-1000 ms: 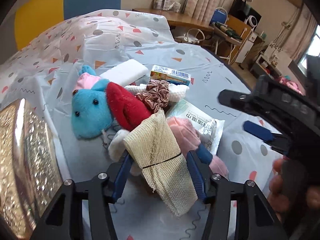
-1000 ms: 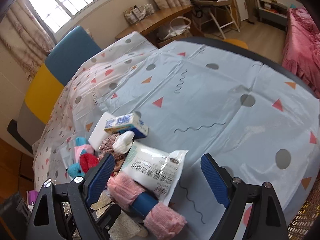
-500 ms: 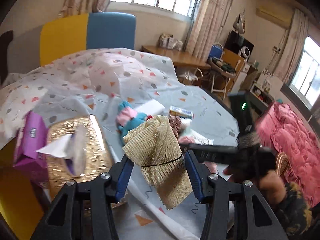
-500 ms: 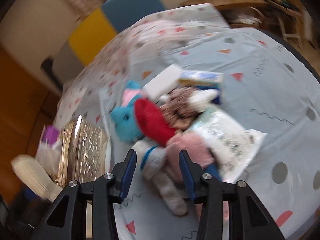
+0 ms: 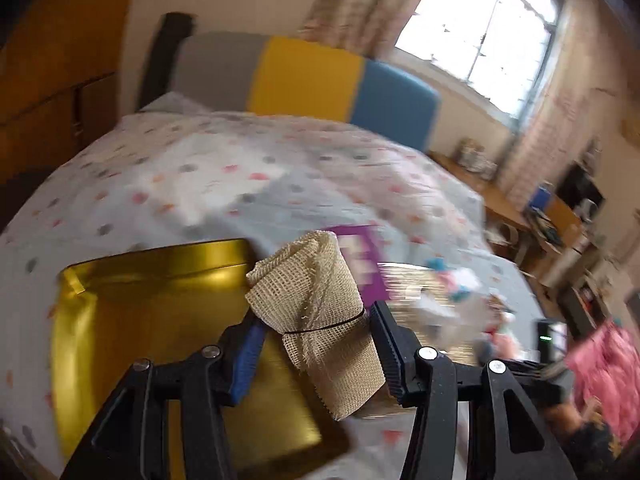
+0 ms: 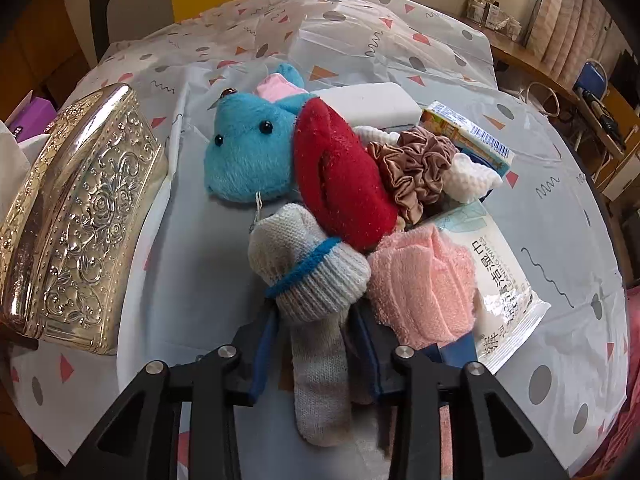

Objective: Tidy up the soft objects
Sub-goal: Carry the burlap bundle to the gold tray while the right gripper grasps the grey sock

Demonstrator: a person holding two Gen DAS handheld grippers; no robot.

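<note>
Soft objects in transfer: the left tongs (image 5: 316,344) pinch a banded roll of beige mesh cloth (image 5: 320,312), which a second ago hung over the pile and now hangs above the open gold tin (image 5: 132,320), so its drop-off looks imminent. Ahead of the right tongs (image 6: 312,344), whose jaws, spread wide a second ago, are closing on a white sock with a blue band (image 6: 308,280), lies the remaining pile: blue plush toy (image 6: 248,160), brown scrunchie (image 6: 416,168), pink towel (image 6: 420,280).
</note>
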